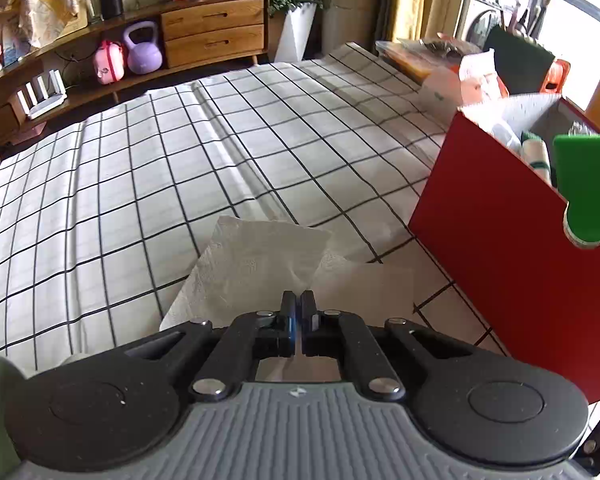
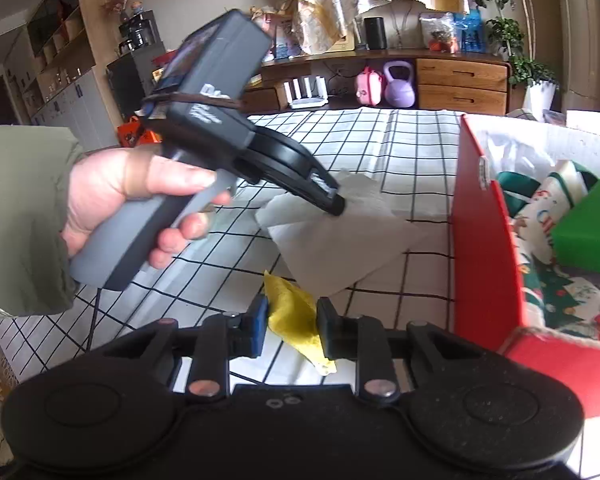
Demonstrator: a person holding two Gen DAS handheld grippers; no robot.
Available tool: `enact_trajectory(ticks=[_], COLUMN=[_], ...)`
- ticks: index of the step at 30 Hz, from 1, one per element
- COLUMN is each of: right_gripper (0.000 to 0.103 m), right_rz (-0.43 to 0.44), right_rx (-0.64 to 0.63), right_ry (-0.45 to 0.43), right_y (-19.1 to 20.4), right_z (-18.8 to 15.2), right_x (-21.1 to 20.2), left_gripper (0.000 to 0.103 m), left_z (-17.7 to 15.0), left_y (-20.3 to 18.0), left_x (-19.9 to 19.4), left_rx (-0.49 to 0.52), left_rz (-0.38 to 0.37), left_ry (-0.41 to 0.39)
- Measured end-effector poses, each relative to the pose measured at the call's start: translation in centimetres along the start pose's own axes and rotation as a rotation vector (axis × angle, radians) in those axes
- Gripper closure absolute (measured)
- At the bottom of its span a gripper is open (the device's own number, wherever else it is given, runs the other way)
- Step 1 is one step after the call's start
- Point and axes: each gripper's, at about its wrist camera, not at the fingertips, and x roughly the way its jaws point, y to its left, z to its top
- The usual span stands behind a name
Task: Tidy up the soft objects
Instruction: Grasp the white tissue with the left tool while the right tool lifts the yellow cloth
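**Left gripper pinching the white tissue beside the red box**

The person's left hand (image 2: 140,200) is gripping the handle of the left gripper (image 1: 298,300) and angling it down at the checked cloth (image 1: 140,184) covering the table. Its jaws are standing together, pinching a raised fold of the white tissue (image 1: 256,264) between the pads; the paper is puckering up right at the tips. The rest of the tissue is lying flat on the cloth, just beside the red box (image 1: 500,248).

The right gripper (image 2: 292,320) is hovering nearer the table's edge, its jaws part-way in on a yellow cloth (image 2: 296,316). The pads are sitting against both sides of the crumpled yellow piece, so it seems to be clamped, though from this angle I cannot say whether it is lifted or resting on the cloth.

The red box is sitting at the right side of the table with its top open. Inside it, soft things printed with festive patterns (image 2: 556,292) are lying in a heap, and a green block (image 2: 588,232) is showing above them; whether that block is resting on them is hard to tell.

Behind the table a wooden sideboard (image 1: 216,28) is running along the wall, with a purple kettlebell (image 1: 143,50) and a pink case (image 1: 108,62) sitting under it.
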Motion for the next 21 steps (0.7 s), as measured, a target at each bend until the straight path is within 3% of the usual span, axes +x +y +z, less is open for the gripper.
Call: enact_trajectory(ticks=[7,9,21], right_gripper=[0.080,0.088,0.089], right_rz=[-0.063,-0.080,-0.150], right_rx=[0.014,0.021,0.032], right_ry=[-0.052,-0.068,-0.180], right_y=[-0.2,-0.3,-0.9], right_z=[0.2,0.4,2.3], right_x=[-2.9,-3.9,-9.5], left_gripper=[0.101,0.101,0.101], left_z=[0.5,0.6,0.8], left_y=[0.9,1.0,-0.3], left_x=[-3.5,-4.4,-10.2], left_rx=[-0.055,-0.072,-0.076], left_rz=[-0.015,-0.024,-0.059], left_ry=[-0.063,-0.072,-0.140])
